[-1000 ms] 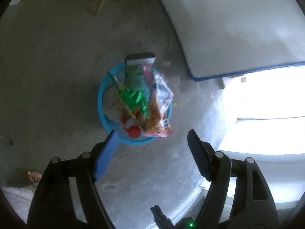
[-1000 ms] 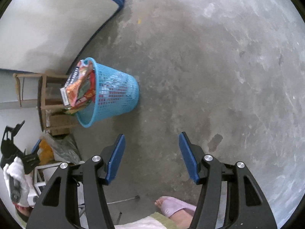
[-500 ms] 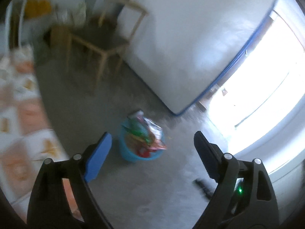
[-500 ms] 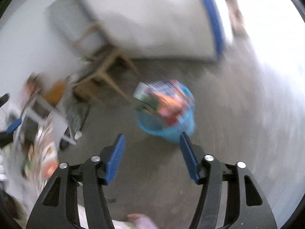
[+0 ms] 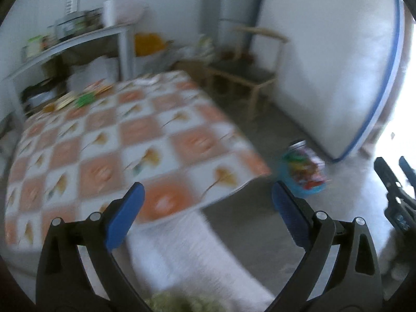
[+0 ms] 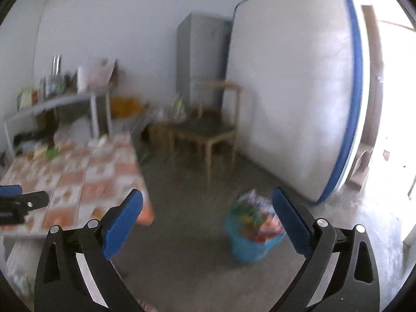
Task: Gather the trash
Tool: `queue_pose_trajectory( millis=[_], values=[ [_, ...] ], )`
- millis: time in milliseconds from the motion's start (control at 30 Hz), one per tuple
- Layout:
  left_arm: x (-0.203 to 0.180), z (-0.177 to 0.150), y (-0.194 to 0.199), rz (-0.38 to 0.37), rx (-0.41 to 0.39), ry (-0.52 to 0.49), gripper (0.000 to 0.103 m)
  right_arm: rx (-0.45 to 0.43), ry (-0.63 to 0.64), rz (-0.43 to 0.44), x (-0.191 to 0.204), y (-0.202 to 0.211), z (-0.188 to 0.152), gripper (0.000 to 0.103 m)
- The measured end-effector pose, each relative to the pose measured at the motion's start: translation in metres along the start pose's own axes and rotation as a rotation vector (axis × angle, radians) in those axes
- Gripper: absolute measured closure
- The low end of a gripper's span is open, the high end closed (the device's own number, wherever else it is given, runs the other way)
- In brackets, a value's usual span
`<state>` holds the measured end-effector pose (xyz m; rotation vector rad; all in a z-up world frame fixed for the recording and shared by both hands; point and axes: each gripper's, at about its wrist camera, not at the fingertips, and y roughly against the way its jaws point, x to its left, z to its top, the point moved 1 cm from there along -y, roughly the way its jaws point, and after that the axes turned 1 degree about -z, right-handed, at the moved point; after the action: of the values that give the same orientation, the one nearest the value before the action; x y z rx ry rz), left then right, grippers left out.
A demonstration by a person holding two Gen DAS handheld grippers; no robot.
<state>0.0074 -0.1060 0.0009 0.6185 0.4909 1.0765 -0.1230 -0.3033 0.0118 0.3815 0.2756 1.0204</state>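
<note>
While both views are smeared by motion, the contents read as follows. Left gripper [image 5: 206, 200]: blue pads spread wide and still opening, nothing between them, held above the near edge of a table. Right gripper [image 6: 206, 206]: blue pads likewise wide and opening, nothing between them, held over bare floor. Table [image 5: 109, 140]: covered by a cloth checked in orange and white with leaf motifs; a few flat wrappers [image 5: 78, 98], green and yellowish, lie near its far left corner, details too blurred to tell. Bin [image 6: 249, 244]: blue plastic basket standing on the grey floor [image 6: 197, 267] beyond the table's right corner, heaped above the rim with coloured packets [image 6: 256, 213]. Chair [image 6: 205, 132]: wooden, beyond the bin, next to a white mattress [image 6: 288, 91] with a blue edge that leans upright against the wall. Cabinet [image 6: 201, 54]: tall, grey, behind the chair. Shelf [image 5: 78, 41]: grey metal, at the far left wall, loaded with indistinct items. Bright doorway at the right.
</note>
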Motion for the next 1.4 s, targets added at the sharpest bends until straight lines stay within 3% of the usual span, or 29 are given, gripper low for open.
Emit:
queue_pose_trajectory(
  millis=[133, 233, 367, 500, 800, 1400],
  values=[
    [0.015, -0.023, -0.004, 0.073, 0.053, 0.023, 0.009, 0.201, 0.125, 0.024, 0.039, -0.016, -0.024, 0.006],
    [0.023, -0.026, 0.002, 0.126, 0.037, 0.043, 0.009, 0.297, 0.136, 0.028, 0.045, -0.025, -0.036, 0.006],
    [0.031, -0.021, 0.006, 0.209, -0.004, 0.057, 0.009, 0.354, 0.116, 0.034, 0.041, -0.03, -0.041, 0.006],
    [0.036, -0.017, 0.002, 0.228, 0.008, 0.074, 0.009, 0.391, 0.096, 0.033, 0.036, -0.033, -0.042, 0.006],
    [0.037, -0.017, -0.002, 0.243, 0.034, 0.067, 0.009, 0.403, 0.092, -0.003, 0.028, -0.039, -0.042, 0.006],
    [0.03, -0.007, 0.012, 0.232, 0.005, 0.042, 0.009, 0.323, 0.134, -0.008, 0.026, -0.028, -0.021, 0.006]
  ],
)
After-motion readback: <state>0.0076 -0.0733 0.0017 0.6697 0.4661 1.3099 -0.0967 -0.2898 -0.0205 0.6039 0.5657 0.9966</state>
